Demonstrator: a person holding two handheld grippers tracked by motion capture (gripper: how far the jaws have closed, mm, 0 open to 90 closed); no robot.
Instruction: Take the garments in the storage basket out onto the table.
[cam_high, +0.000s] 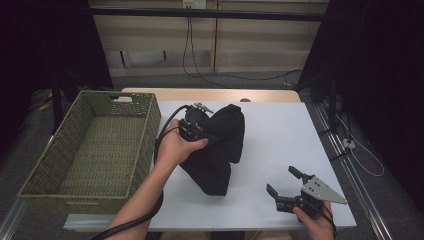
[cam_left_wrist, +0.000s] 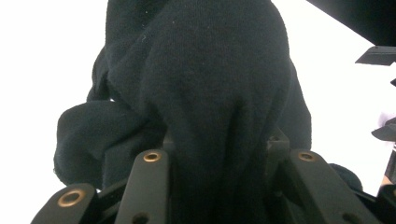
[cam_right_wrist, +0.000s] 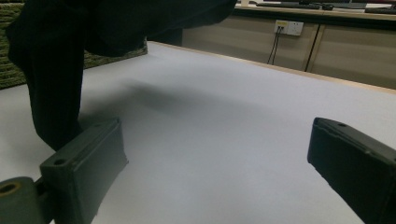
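A black knitted garment (cam_high: 216, 160) is bunched and held up over the middle of the white table (cam_high: 280, 135), its lower end resting on the surface. My left gripper (cam_high: 212, 134) is shut on a thick fold of it near the top. In the left gripper view the dark cloth (cam_left_wrist: 201, 93) fills the space between the two jaws of that gripper (cam_left_wrist: 219, 149). My right gripper (cam_high: 281, 180) stands open near the table's front right edge, with nothing between its jaws (cam_right_wrist: 217, 140). In the right gripper view the garment (cam_right_wrist: 51, 70) hangs at the left, down to the table.
A green woven basket (cam_high: 150, 125) with nothing in it stands at the left, close beside the garment and my left hand. Bare white table (cam_right_wrist: 210, 107) stretches between the garment and my right gripper. Cables trail on the floor behind the table.
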